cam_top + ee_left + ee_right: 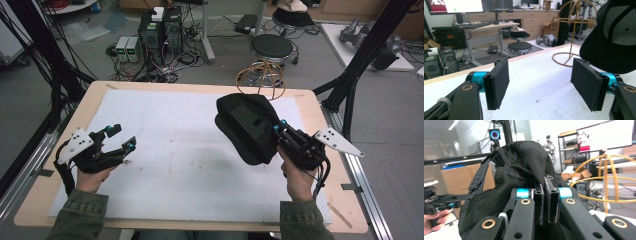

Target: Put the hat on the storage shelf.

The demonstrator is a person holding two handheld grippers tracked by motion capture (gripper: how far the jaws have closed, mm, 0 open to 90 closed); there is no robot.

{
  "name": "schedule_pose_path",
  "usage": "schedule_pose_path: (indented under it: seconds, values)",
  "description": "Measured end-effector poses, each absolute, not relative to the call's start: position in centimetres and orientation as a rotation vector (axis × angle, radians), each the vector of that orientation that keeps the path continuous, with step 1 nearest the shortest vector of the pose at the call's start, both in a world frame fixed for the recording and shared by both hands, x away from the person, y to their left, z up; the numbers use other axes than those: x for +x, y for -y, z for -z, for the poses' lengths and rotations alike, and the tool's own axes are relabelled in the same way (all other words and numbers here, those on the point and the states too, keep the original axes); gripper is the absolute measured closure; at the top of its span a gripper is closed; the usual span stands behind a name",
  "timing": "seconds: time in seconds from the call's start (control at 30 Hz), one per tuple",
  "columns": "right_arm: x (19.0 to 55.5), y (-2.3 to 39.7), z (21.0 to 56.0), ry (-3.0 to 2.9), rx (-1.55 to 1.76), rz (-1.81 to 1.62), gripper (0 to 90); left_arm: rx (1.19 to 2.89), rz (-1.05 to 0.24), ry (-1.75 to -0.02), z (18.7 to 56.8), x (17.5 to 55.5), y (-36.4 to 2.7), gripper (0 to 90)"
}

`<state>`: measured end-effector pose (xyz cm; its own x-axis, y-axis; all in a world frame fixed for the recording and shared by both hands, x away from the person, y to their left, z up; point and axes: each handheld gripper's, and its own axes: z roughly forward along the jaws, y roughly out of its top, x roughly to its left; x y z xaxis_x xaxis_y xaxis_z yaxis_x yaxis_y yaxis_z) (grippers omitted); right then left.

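Right tool (278, 131) clenched on black cap (246, 126), held above table's (175, 165) right half near wire stand (260, 77) (likely destination); left tool (122, 137) released, idle at left.

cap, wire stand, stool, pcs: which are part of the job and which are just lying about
In the job: cap, pinched in the right gripper; open left gripper; likely the wire stand.

Lying about: stool, PCs on the floor.
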<state>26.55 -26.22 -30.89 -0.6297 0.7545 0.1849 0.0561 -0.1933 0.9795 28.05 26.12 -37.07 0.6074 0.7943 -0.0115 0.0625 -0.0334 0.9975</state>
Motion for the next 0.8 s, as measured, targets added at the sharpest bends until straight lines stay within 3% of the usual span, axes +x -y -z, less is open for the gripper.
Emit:
schedule_pose_path:
  seconds: [0.8]
  values:
    - [25.5,28.7,28.6,-1.388,1.057,-1.650,87.2,1.521,-0.677,-0.822,39.6,28.4,-27.6,27.8]
